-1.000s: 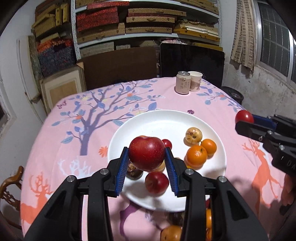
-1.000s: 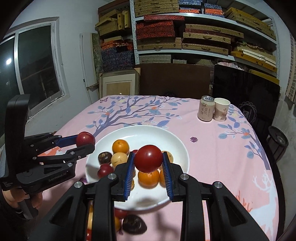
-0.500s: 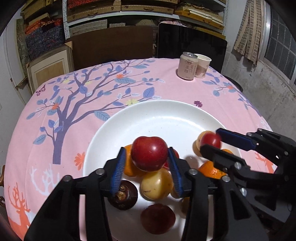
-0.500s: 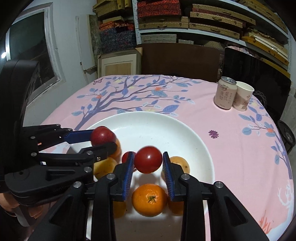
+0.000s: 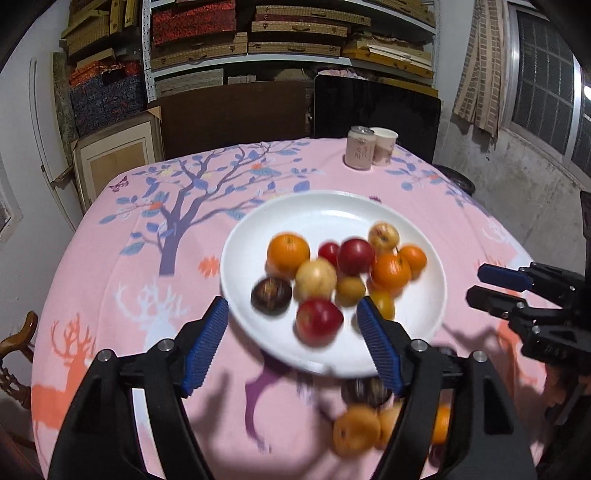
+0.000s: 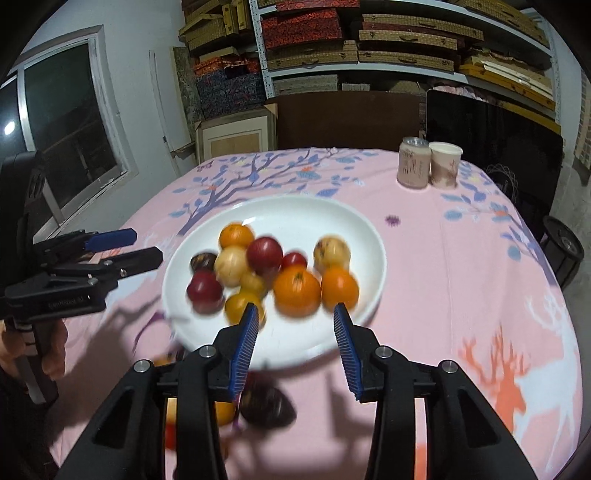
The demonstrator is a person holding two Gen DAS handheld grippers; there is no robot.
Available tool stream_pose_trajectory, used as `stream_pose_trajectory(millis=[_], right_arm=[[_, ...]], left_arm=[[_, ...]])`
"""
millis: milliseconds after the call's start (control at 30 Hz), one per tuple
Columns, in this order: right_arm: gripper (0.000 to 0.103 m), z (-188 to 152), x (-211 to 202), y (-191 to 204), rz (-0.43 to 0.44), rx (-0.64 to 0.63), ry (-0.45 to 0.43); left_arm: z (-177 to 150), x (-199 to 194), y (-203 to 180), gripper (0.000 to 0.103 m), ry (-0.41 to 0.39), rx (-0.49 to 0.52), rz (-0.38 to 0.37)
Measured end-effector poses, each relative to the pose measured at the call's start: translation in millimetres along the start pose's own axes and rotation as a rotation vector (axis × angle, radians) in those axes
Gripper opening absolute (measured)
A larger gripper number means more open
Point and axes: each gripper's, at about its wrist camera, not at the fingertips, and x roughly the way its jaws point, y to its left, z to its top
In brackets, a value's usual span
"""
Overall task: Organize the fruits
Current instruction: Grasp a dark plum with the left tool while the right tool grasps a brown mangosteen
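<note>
Fruit heaped on the near half of a white plate (image 5: 332,206): a large orange (image 5: 288,252) at the left of the pile, a pale yellow fruit (image 5: 316,277) beside it, a dark brown one (image 5: 271,295) at the left edge, a red apple (image 5: 318,320) nearest the camera, another red apple (image 5: 355,256) in the middle with a small red fruit (image 5: 328,251) touching it. To the right, two more oranges (image 5: 391,271) side by side, and behind them a speckled yellowish apple (image 5: 384,236). Small yellow fruits tucked between. All slightly blurred.

More fruit lying off the plate on the pink cloth (image 5: 147,288), near the front edge: orange ones (image 5: 356,430) and a dark one (image 5: 364,391), partly hidden behind the tool.

Left gripper (image 5: 291,347) just opened wide, nothing between the blue pads, hovering over the plate's near rim. Right gripper (image 6: 293,332) also just opened, more narrowly, empty, above the plate's near edge. Each visible from the side in the other's view, jaws parted.

Farther back on the table, a can (image 5: 358,152) touching a paper cup (image 5: 384,146). Beyond, shelves stacked with flat boxes (image 5: 295,35).
</note>
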Motion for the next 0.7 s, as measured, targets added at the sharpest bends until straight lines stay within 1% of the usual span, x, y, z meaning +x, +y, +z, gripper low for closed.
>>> stream_pose_trajectory(millis=[100,200,333,500,600,700], right_arm=[[0.043,-31.1,-12.6,10.7,0.026,-0.007,0.031],[0.043,-56.3,-22.3,23.9,0.06,-0.015,0.052],[0.043,-83.8,-34.9,44.8,0.102,-0.049,0.069],[0.043,-106.1,-43.0,64.1,0.109,-0.089,0.088],[0.043,-114.9,-43.1,71.9,0.117,-0.103,0.106],[0.043,-118.0,-41.1,79.0,0.11,-0.128,0.117]], left_arm=[[-32.1,-14.7,-7.4,0.073,0.038,0.013,-0.021],[-63.4,-24.4,-17.3,0.073,0.071,0.041,-0.009],[-98.2,-36.4,-28.7,0.073,0.088,0.082,0.006],[-116.8,-44.5,-33.5,0.073,0.094,0.079,0.005],[-119.9,-47.2,-32.6,0.073,0.093,0.063,-0.007],[-122.8,-48.5,-32.1,0.073,0.093,0.054,0.001]])
